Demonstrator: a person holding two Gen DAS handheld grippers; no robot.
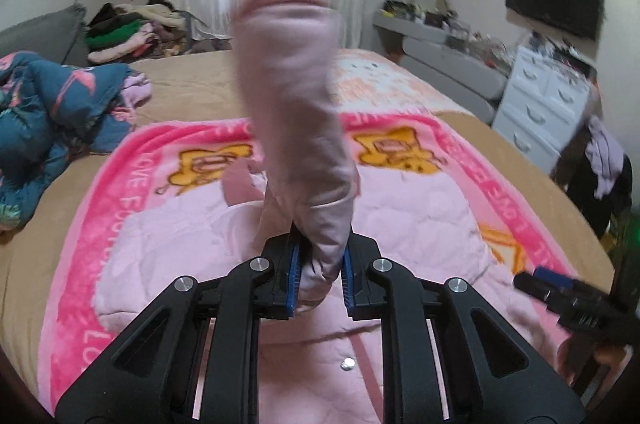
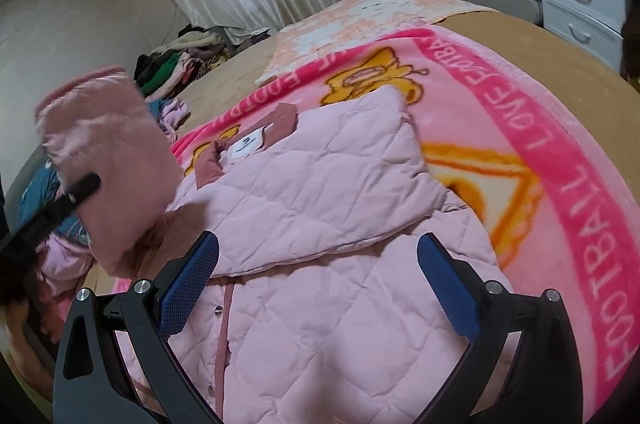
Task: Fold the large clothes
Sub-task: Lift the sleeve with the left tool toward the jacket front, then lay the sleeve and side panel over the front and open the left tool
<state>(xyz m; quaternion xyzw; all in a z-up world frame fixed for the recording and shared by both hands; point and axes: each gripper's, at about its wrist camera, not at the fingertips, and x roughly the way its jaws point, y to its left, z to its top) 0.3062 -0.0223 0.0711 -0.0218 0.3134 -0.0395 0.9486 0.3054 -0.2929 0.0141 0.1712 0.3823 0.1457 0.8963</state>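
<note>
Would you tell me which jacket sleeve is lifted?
The sleeve clamped in the left hand-held gripper; the other sleeve lies folded flat across the jacket.

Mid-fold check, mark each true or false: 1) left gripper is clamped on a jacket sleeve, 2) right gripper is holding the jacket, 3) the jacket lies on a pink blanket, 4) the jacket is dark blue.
1) True: the left gripper is shut on the pink sleeve, lifted above the bed.
2) False: the right gripper is open and holds nothing, with the jacket beneath it.
3) True: it lies on the pink blanket.
4) False: it is light pink, quilted.
</note>
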